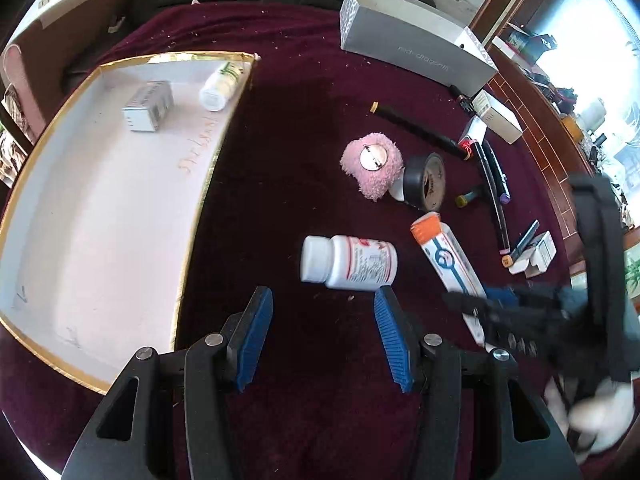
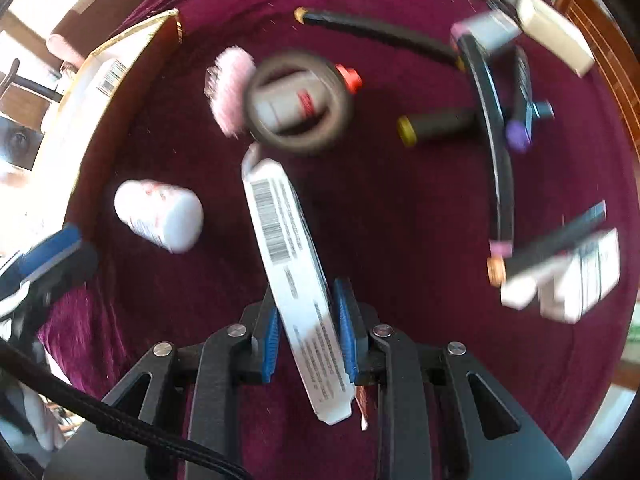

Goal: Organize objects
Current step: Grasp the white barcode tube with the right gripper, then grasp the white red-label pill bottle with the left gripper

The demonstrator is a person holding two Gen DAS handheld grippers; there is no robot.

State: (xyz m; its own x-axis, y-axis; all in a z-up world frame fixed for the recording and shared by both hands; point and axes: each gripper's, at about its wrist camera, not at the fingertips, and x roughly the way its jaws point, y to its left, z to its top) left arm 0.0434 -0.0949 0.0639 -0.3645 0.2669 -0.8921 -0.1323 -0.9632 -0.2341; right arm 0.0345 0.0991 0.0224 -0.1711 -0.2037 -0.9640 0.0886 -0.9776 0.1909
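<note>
Right gripper (image 2: 306, 334) is clamping the tube (image 2: 294, 276); left gripper (image 1: 322, 334) is hovering wide open, bottle (image 1: 348, 263) at twelve o'clock.

The right wrist view was smeared by motion — the tape roll (image 2: 299, 107) and the small cartons (image 2: 568, 280) at the right showed no readable print. In the left wrist view the right gripper (image 1: 492, 304) was a dark blur that covered the near end of the long white box (image 1: 448, 264) — its fingertips could not be made out there.
</note>
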